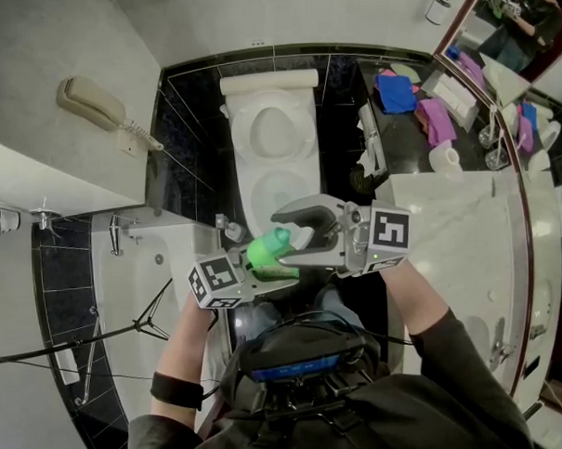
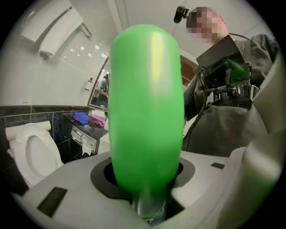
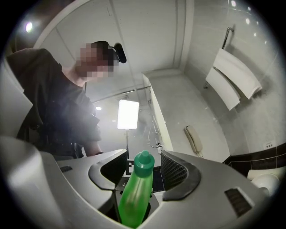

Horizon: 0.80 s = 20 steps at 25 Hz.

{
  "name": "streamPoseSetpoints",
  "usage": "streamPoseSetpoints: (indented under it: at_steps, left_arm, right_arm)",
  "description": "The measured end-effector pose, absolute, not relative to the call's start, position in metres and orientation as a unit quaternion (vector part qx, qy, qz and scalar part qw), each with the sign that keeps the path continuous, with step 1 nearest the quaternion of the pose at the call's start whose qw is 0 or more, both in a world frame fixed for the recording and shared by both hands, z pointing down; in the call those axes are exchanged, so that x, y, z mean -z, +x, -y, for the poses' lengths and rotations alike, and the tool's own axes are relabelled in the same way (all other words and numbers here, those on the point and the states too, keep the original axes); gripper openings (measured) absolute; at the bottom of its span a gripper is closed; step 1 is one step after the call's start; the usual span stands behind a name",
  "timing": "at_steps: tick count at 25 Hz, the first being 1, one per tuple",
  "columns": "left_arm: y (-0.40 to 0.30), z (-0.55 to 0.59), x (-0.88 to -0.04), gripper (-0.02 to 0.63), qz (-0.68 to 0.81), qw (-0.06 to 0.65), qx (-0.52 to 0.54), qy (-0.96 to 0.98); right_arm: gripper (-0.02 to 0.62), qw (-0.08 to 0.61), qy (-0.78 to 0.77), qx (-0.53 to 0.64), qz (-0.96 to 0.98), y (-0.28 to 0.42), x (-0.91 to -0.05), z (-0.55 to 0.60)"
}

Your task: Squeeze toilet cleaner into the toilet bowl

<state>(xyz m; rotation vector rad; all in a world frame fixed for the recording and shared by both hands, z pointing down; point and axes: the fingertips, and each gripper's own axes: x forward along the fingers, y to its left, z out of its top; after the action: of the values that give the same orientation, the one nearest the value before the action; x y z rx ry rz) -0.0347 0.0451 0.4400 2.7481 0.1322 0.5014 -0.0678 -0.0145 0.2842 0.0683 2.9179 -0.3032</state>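
One hand-held gripper [image 1: 258, 270], the left, clamps the green bottle [image 2: 145, 98].

Dark grey long-sleeve top [image 1: 437, 398], black wristband [image 1: 176, 390] on the left wrist. Up top there's a black head rig [image 1: 301, 362] w/ a blue strip across it, and black cables [image 1: 271, 424] and straps run below. Left gripper [image 1: 269, 266]: light grey plastic body, cube [image 1: 215, 280] w/ black-and-white square markers. Right gripper [image 1: 286, 237]: same grey, big curved jaws, its own marker cube, bigger print. Inside faces carry black pads [image 3: 175, 169] w/ mesh texture, plus small dark rectangular insets [image 3: 235, 201] on the jaw tops.
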Motion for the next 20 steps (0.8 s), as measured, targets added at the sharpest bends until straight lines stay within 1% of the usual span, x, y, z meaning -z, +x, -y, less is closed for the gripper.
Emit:
streamPoseSetpoints:
  at_steps: [3, 4, 5, 9, 12, 17, 20]
  left_arm:
    - [-0.033, -0.046, -0.441, 0.192, -0.049, 0.174, -0.177, 0.968]
    - [-0.033, -0.047, -0.441, 0.192, -0.051, 0.174, -0.177, 0.967]
    - [-0.032, -0.048, -0.441, 0.192, -0.052, 0.173, -0.177, 0.967]
    - [-0.030, -0.046, -0.442, 0.192, -0.042, 0.168, -0.181, 0.968]
    - [-0.030, -0.036, -0.447, 0.192, -0.001, 0.152, -0.197, 0.969]
    - [-0.037, -0.007, -0.463, 0.192, 0.108, 0.093, -0.243, 0.960]
    - [-0.048, 0.015, -0.476, 0.192, 0.200, 0.050, -0.268, 0.941]
  right_arm:
    - [0.214, 0.101, 0.028, 0.106, -0.989, -0.070, -0.284, 0.012]
    - [0.177, 0.100, 0.027, 0.107, -0.989, -0.071, -0.285, 0.012]
    - [0.161, 0.100, 0.026, 0.110, -0.989, -0.071, -0.285, 0.012]
    - [0.160, 0.104, 0.017, 0.125, -0.987, -0.070, -0.287, 0.015]
    - [0.160, 0.100, 0.001, 0.150, -0.984, -0.069, -0.292, 0.020]
    - [0.159, 0.086, -0.040, 0.186, -0.978, -0.066, -0.309, 0.034]
    - [0.160, 0.070, -0.060, 0.233, -0.968, -0.069, -0.317, 0.037]
